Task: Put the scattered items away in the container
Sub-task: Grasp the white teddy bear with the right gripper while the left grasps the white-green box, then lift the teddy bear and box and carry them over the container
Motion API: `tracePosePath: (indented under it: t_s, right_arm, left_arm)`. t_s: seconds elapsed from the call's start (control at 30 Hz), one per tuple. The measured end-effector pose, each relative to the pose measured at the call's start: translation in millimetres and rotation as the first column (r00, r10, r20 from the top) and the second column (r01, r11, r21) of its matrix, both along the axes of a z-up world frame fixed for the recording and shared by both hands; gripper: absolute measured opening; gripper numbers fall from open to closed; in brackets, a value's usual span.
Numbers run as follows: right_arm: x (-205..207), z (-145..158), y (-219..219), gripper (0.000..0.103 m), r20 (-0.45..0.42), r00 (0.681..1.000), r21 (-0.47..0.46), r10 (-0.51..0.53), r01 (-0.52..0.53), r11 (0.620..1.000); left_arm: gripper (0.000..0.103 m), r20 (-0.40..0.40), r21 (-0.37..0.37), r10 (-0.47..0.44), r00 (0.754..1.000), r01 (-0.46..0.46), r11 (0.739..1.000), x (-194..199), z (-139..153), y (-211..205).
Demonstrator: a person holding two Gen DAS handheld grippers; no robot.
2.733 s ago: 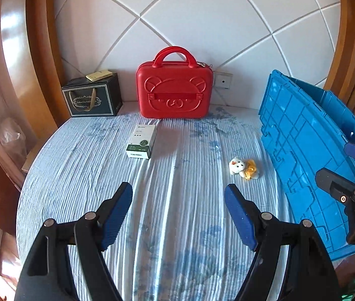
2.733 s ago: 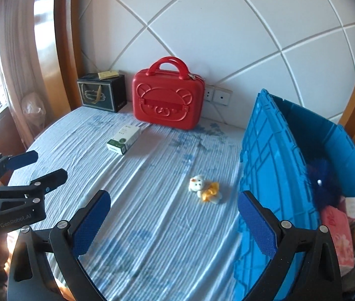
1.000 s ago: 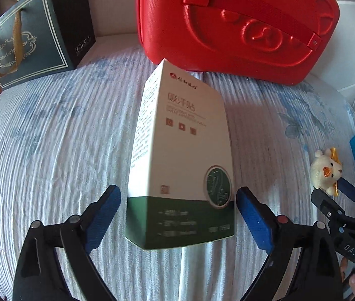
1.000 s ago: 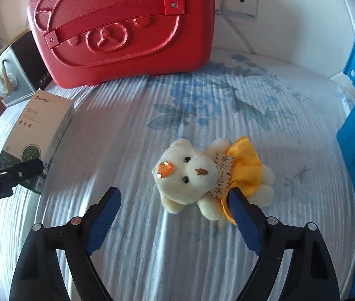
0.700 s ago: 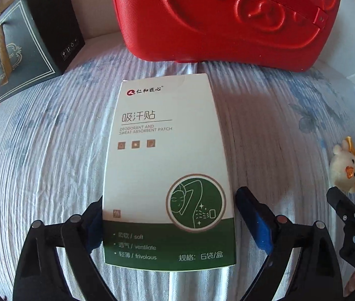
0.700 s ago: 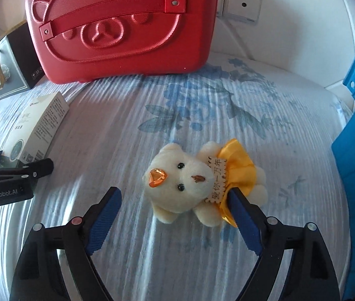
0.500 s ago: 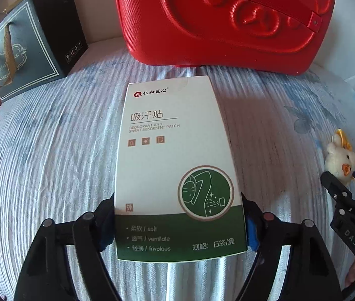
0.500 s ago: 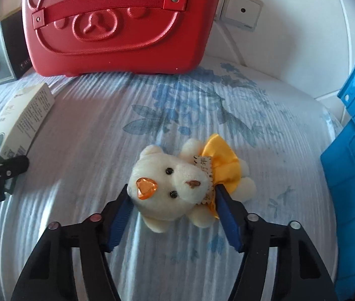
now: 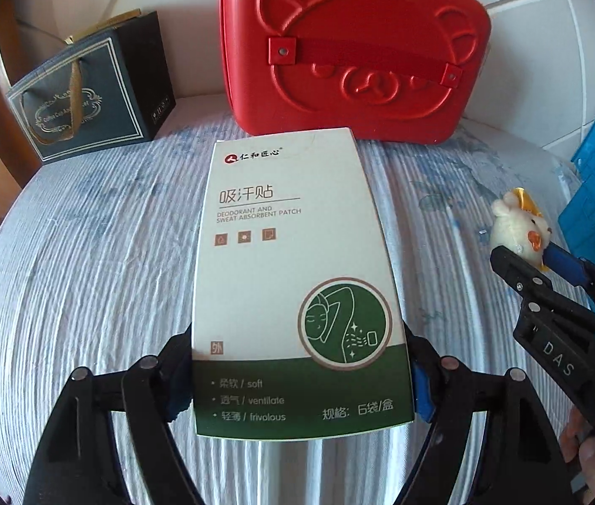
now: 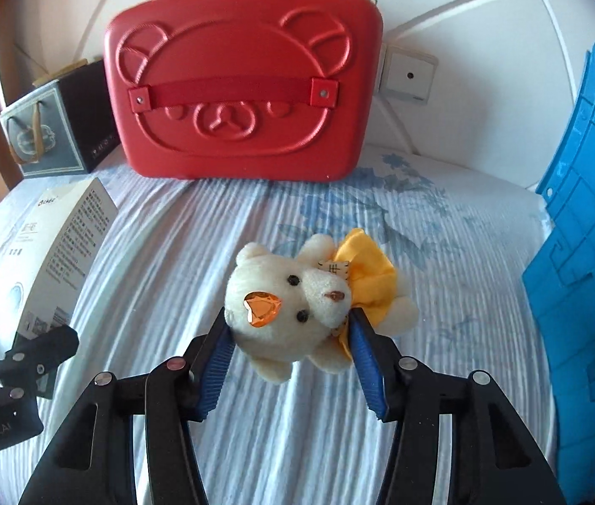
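- The left gripper (image 9: pixel 301 378) is clamped on a white-and-green cardboard box (image 9: pixel 297 277), flat and rectangular, just above the ribbed blue-white bedspread (image 9: pixel 87 273).
- The right gripper (image 10: pixel 291 353) squeezes a fuzzy cream plush bear (image 10: pixel 293 307) with a yellow satin bow.
- Both items still need carrying to the ribbed blue plastic crate (image 10: pixel 592 231) at the right.

Left gripper (image 9: pixel 301 374) and right gripper (image 10: pixel 289 357) side by side, jaws of both clamped on loads.
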State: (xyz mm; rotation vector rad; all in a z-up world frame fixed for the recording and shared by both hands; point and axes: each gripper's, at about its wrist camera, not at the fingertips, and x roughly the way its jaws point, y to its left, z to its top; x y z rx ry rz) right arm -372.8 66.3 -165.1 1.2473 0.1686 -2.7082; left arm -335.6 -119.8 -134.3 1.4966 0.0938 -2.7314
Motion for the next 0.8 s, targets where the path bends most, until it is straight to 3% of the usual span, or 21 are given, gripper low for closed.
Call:
tracePosePath:
  t_s: [0.4, 0.63, 0.8]
  right_arm:
    - [120.8, 130.7, 5.7, 0.053, -0.199, 0.976, -0.068, 0.089, -0.104, 0.992]
    - [185.3, 183.5, 17.5, 0.053, -0.278, 0.953, -0.074, 0.120, -0.146, 0.987]
    - [236.8, 212.4, 32.0, 0.053, -0.324, 0.941, -0.073, 0.092, -0.122, 0.990]
  left_arm:
    - [0.077, -0.183, -0.058, 0.039, 0.982, -0.050, 0.997, 133.2, 127.6, 23.6]
    - [0.077, -0.249, -0.082, 0.066, 0.966, -0.089, 0.993, 208.1, 172.3, 33.2]
    - [0.077, -0.293, -0.089, 0.024, 0.956, -0.052, 0.995, 254.2, 195.7, 46.3]
